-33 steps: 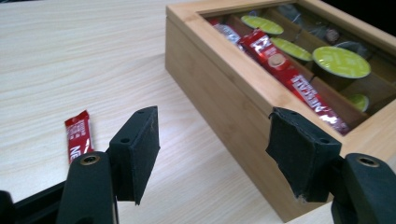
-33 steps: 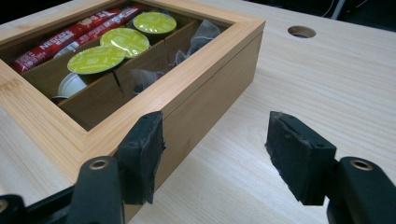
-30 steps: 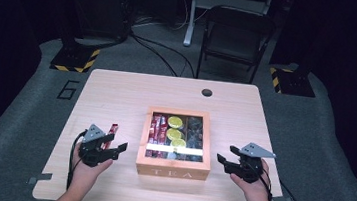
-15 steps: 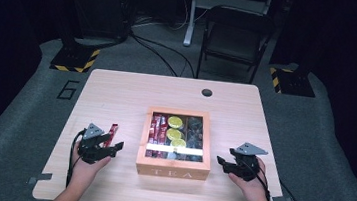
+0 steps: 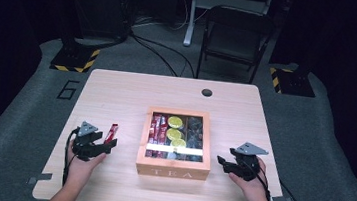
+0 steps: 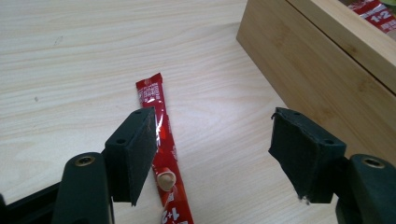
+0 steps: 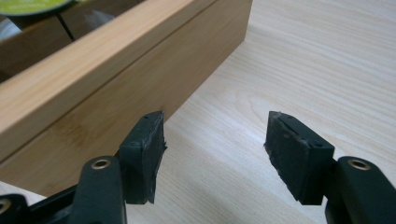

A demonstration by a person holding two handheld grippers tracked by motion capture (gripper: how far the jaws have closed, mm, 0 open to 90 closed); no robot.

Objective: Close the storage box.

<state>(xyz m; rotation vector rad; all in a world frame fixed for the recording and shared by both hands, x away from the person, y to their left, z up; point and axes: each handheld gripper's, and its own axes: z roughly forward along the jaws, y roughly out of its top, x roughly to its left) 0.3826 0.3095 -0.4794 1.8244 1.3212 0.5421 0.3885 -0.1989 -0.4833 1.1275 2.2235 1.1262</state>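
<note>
One glossy red sachet (image 6: 161, 154) beside grainy wooden box (image 6: 317, 70).

Right gripper (image 7: 215, 154) parked beside the wooden box (image 7: 116, 88)

Its two black jaws stand apart with nothing between them, only bare pale table (image 7: 327, 70) showing in the gap. The left jaw sits just in front of the box's side wall, near its corner; whether it touches, hard to say. Over the rim, top left, a sliver of yellow-green (image 7: 32, 5) peeks from inside.

Beyond the table's (image 5: 117, 89) far edge, standing on grey floor: folding chair (image 5: 233, 36), two hazard-striped bases (image 5: 74, 59).
</note>
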